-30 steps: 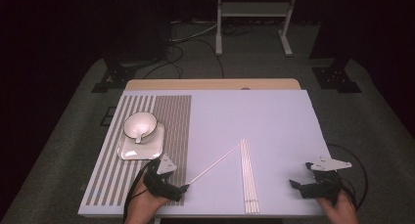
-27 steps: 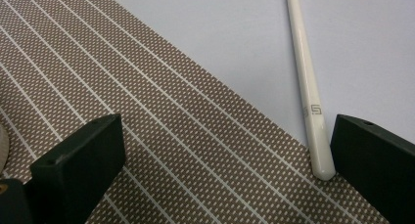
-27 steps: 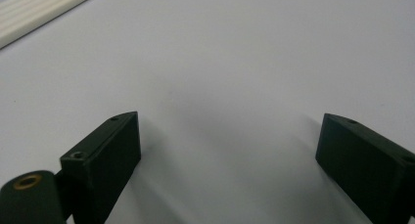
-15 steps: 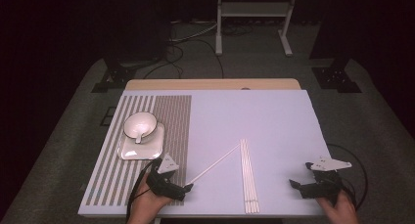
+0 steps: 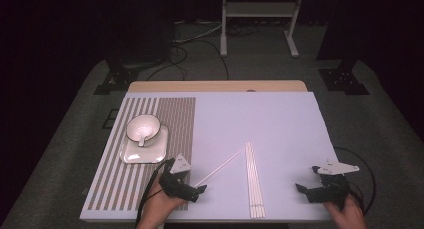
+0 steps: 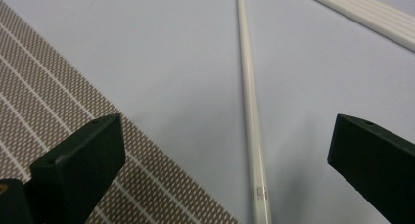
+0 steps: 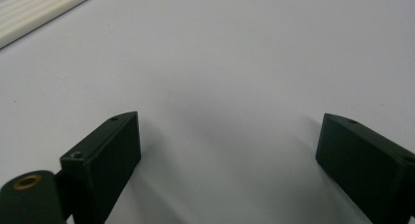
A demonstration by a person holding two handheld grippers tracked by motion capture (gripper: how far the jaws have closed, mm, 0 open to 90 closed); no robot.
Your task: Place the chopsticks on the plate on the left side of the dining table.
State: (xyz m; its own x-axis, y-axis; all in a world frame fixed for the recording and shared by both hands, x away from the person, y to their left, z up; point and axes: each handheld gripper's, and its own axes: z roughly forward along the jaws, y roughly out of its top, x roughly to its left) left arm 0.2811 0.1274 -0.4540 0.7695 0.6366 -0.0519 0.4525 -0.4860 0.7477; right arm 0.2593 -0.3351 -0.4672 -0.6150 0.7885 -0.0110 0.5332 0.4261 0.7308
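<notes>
both hand-held grippers gape wide: left (image 6: 230,170) straddles the stray stick (image 6: 252,131), right (image 7: 227,155) over bare table.

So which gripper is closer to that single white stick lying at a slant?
Left. The left gripper sits at the lone stick's near end, jaws open astride it. The right gripper rests beyond the stick bundle.

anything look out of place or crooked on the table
One white stick lies slanted, apart from the neat bundle of sticks lined up side by side; only its far end comes near the bundle's top. The left gripper, jaws open, sits over its near end. The bowl on the plate looks tidy.
</notes>
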